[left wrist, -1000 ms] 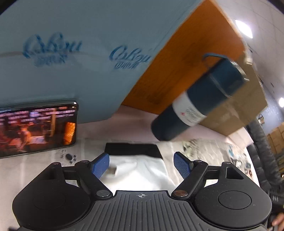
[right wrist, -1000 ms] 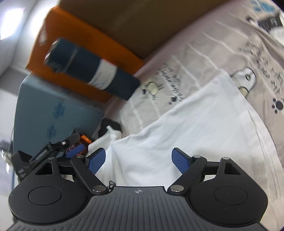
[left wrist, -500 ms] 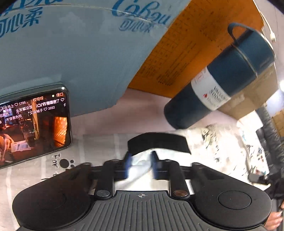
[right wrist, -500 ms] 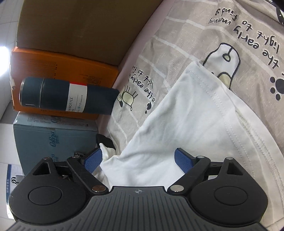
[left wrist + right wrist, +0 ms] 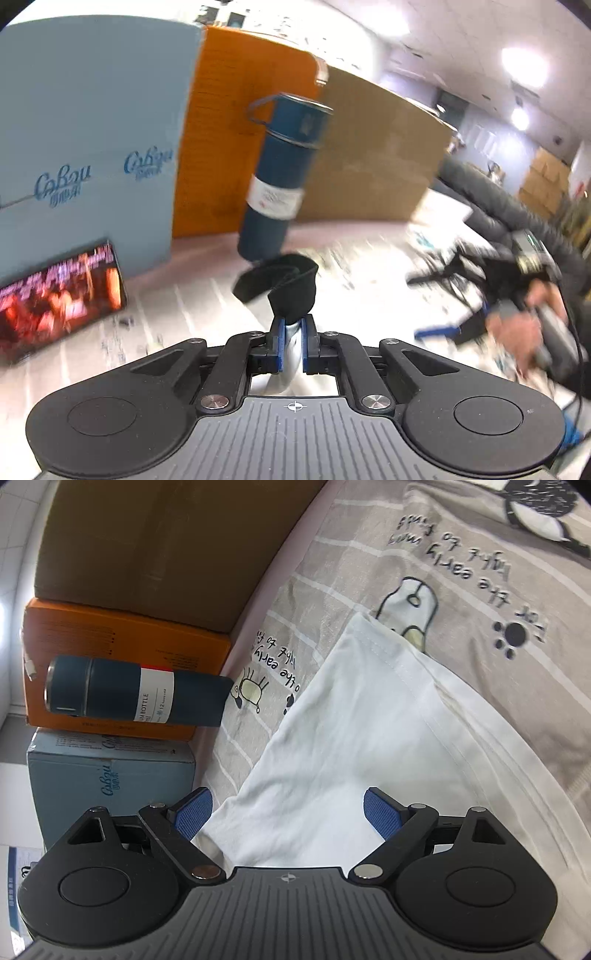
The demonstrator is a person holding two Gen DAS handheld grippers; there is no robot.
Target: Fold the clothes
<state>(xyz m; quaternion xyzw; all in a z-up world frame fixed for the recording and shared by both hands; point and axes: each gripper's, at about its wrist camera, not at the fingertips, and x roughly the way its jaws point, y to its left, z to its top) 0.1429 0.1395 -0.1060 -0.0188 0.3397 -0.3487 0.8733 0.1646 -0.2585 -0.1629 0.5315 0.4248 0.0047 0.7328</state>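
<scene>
Since 1 s ago: your left gripper [image 5: 291, 341] went from spread wide to clamped on the white T-shirt [image 5: 354, 738] at its black collar [image 5: 286, 284] and has lifted it; the left view is now raised and blurred.

Shirt is light, limp cotton w/ no stiffness, so it sags from any pinch; take it at hems, seams or collar, where the cloth is doubled and slips less. It lies on the cartoon-print bedsheet [image 5: 480, 602], one corner pointing far toward the boxes, near part under your right gripper [image 5: 288, 814]. Right gripper's blue pads sit wide apart, holding nothing, just over the cloth; vs 0.5 s ago it's barely shifted. Blue bottle [image 5: 136, 691] stands far left by the orange box [image 5: 122, 646]. Your right hand [image 5: 517, 332] shows at right in the left view.
</scene>
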